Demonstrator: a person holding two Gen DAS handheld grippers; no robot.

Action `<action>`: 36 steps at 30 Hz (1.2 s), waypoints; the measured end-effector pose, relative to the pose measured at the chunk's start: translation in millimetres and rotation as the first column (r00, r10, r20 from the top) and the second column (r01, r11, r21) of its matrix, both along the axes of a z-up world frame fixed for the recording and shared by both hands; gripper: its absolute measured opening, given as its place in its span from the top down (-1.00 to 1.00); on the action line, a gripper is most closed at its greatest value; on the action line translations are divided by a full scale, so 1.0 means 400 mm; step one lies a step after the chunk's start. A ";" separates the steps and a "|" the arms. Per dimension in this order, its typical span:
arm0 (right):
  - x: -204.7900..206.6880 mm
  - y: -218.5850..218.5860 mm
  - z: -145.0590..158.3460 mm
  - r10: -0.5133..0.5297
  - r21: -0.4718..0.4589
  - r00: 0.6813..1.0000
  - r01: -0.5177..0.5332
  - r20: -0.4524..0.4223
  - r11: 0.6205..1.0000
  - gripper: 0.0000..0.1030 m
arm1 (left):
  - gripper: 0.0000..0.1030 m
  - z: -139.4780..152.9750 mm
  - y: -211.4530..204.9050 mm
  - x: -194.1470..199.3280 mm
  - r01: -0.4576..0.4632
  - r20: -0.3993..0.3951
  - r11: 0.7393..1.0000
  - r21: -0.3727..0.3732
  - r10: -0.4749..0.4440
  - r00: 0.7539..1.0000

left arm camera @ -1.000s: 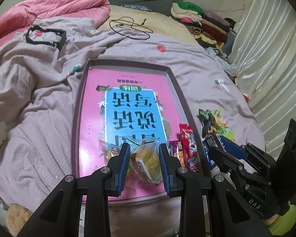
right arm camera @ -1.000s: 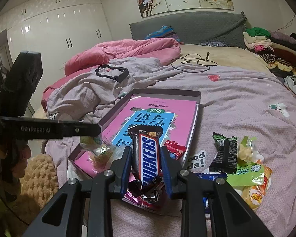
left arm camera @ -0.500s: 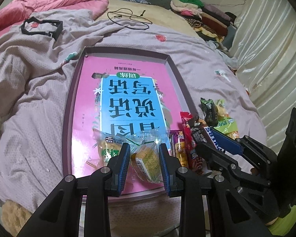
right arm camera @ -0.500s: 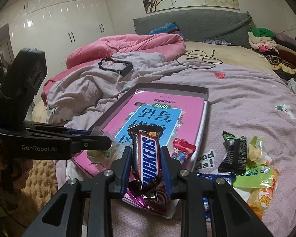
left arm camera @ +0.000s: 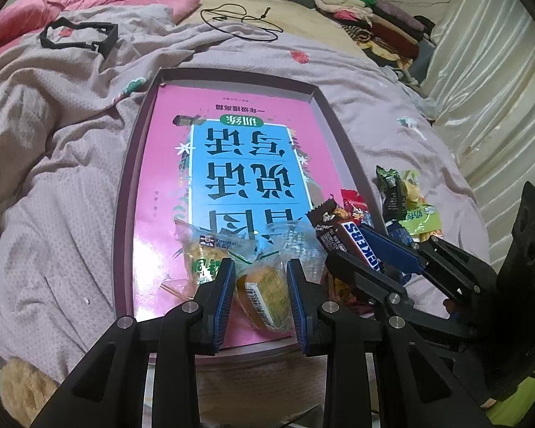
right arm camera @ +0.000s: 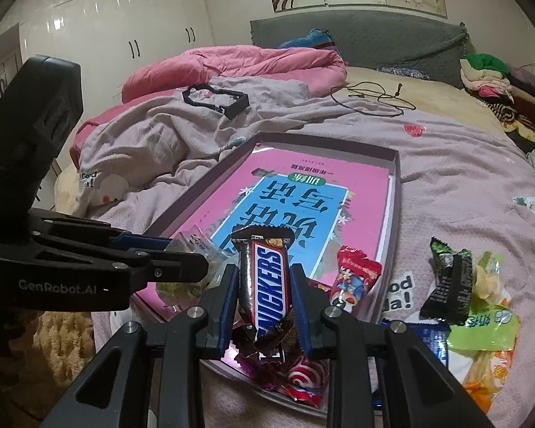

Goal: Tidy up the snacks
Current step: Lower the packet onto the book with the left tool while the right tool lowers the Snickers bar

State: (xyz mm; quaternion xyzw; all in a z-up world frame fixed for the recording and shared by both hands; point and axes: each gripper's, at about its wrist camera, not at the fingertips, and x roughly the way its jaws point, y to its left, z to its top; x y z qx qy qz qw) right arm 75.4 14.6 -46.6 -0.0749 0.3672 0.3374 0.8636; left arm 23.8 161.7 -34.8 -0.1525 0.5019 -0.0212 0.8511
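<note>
A shallow purple box lid point(left arm camera: 339, 132) point(right arm camera: 396, 192) lies on the bed with a pink and blue book inside. My left gripper point(left arm camera: 261, 285) is shut on a small yellow cake in clear wrap point(left arm camera: 264, 292) over the box's near end. Beside it lies another clear snack pack point(left arm camera: 203, 253). My right gripper point(right arm camera: 264, 285) is shut on a Snickers bar point(right arm camera: 265, 281) point(left arm camera: 353, 242), held above the box's near right corner. Under it lie a red packet point(right arm camera: 353, 274) and a red swirl candy point(right arm camera: 299, 374). The left gripper point(right arm camera: 182, 267) reaches in from the left of the right wrist view.
Loose snacks lie on the lilac blanket right of the box: a dark green bar point(right arm camera: 446, 285), a light green pack point(right arm camera: 481, 328), an orange pack point(right arm camera: 488, 371). A black frame point(right arm camera: 217, 101), a cable point(right arm camera: 371, 98), a pink duvet and folded clothes point(right arm camera: 488, 75) lie farther back.
The right gripper has carried the Snickers bar forward and down over the box's near right corner. The left gripper has kept its hold on the yellow cake and barely shifted.
</note>
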 end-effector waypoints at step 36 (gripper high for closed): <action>-0.019 -0.049 -0.010 -0.025 0.004 1.000 0.025 0.002 1.000 0.36 | 0.40 -0.012 -0.049 0.006 0.037 -0.020 0.998 0.045 -0.037 0.999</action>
